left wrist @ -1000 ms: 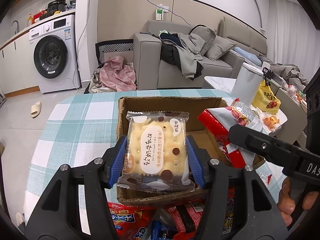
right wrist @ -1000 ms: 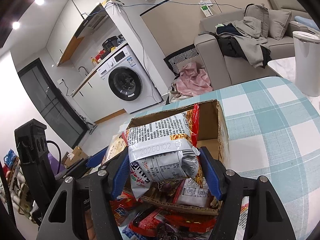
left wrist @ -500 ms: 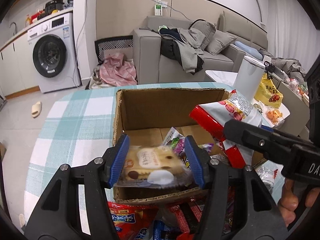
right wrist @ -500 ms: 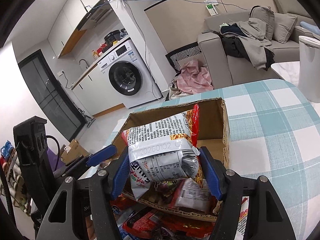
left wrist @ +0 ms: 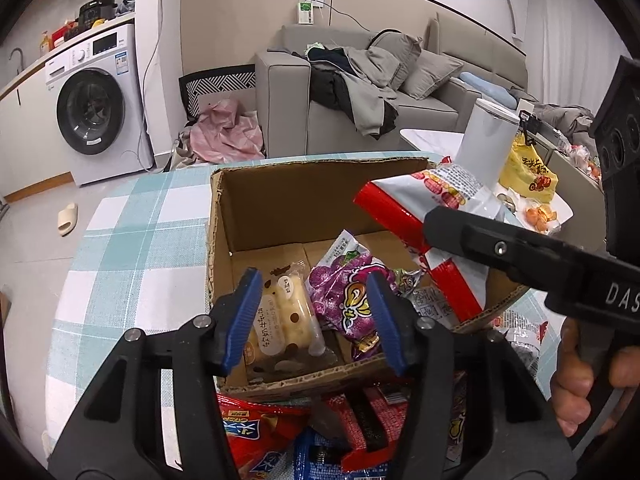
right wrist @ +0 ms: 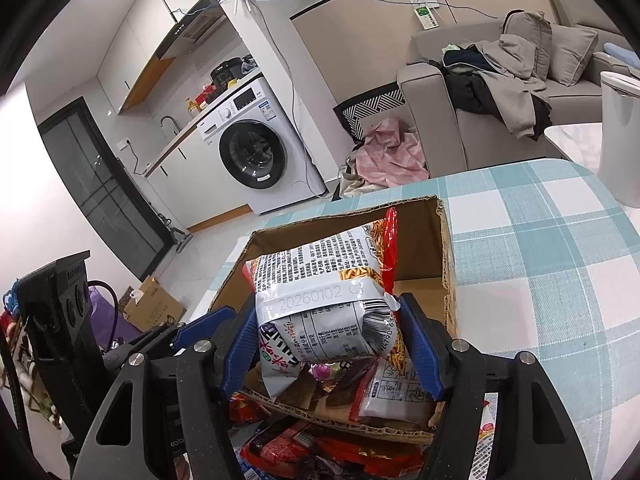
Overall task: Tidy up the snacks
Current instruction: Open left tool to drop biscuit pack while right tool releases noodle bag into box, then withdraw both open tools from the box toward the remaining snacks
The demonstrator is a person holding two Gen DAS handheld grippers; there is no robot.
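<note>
A cardboard box [left wrist: 304, 200] stands open on the checked table. Inside, a cream biscuit pack [left wrist: 282, 320] lies against the left wall beside a purple sweet bag [left wrist: 348, 300]. My left gripper [left wrist: 312, 276] hovers over the box's near edge. Its jaws are closing, and the pack lies loose below and between them, not pressed. My right gripper [right wrist: 326, 312] is shut on a red-and-white noodle-snack bag [right wrist: 320, 272], holding it over the box [right wrist: 420, 232]. In the left wrist view that bag [left wrist: 440, 196] hangs above the box's right side.
Several loose snack packs [left wrist: 260, 436] are heaped on the table in front of the box. A hand [left wrist: 580, 380] holds the right gripper's handle. Off the table's right side stand a white bin [left wrist: 484, 140] and a yellow bag [left wrist: 528, 172]. Checked cloth [left wrist: 132, 240] lies left of the box.
The biscuit pack, held upright in my left jaws, was lowered and let go. It now lies in the box at the left wall. The right gripper and its bag stayed put.
</note>
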